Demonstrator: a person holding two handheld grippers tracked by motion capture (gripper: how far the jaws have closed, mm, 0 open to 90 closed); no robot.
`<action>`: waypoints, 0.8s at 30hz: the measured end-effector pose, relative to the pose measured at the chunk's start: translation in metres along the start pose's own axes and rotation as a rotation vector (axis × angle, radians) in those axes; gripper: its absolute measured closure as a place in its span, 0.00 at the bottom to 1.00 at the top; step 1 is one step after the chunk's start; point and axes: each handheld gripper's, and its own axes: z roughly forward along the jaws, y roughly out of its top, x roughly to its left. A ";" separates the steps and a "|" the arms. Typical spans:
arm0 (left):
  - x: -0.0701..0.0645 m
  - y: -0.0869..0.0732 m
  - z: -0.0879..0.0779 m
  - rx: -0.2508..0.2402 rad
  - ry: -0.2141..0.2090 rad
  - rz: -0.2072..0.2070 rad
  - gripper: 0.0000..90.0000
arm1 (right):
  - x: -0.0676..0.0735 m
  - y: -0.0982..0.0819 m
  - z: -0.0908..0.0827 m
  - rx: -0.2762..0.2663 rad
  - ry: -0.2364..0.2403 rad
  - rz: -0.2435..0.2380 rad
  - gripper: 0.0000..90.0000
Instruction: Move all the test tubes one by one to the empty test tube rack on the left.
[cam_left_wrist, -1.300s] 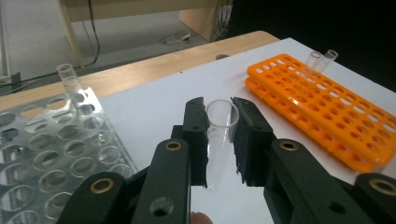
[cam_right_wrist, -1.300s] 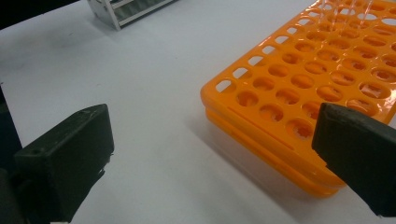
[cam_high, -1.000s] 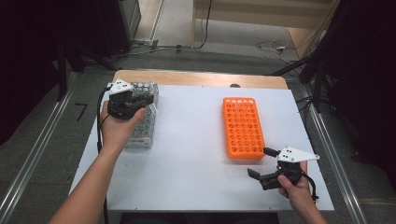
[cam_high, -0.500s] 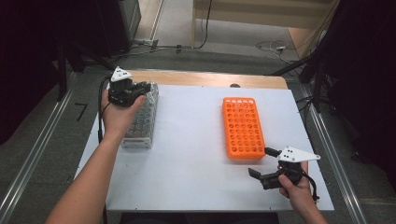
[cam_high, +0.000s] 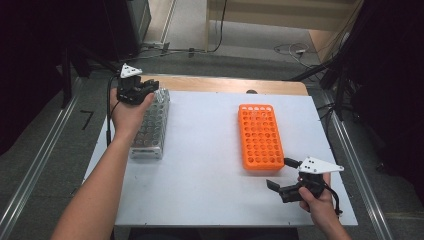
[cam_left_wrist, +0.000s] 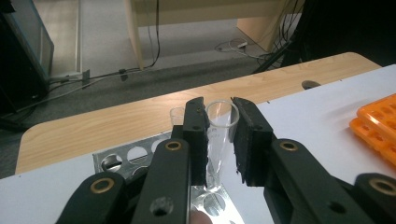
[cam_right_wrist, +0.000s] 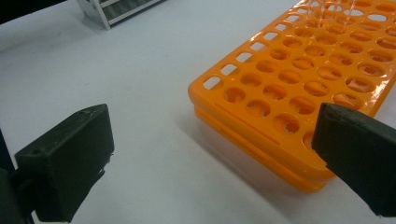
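White tabletop: our left gripper (cam_left_wrist: 219, 140) pinches a clear tube (cam_left_wrist: 220, 122) over the metal rack (cam_high: 150, 127); glass-like, light, slick, best held just below the rim. Right gripper (cam_high: 285, 187) spread.

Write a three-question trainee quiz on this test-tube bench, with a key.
1. True or false: the left gripper has its jaws shut on a clear test tube.
2. Which rack lies nearest the right gripper? A) metal rack B) orange rack C) wooden rack
3. Fill in: the right gripper's jaws stand ____ with nothing between them.

Key: 1 true, the tube sits clamped between the jaws above the metal rack's far end. 2 B, the orange rack's near corner lies just ahead of that gripper. 3 open.
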 end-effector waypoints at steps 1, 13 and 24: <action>0.000 0.000 0.002 0.004 0.000 -0.001 0.84 | 0.000 0.000 0.000 -0.001 0.001 0.001 0.00; -0.001 -0.003 0.022 0.055 0.035 0.012 0.84 | -0.002 -0.001 -0.002 -0.007 -0.005 0.008 0.00; -0.005 -0.010 0.034 0.103 0.058 0.030 0.84 | -0.003 -0.002 -0.001 -0.007 -0.008 0.008 0.00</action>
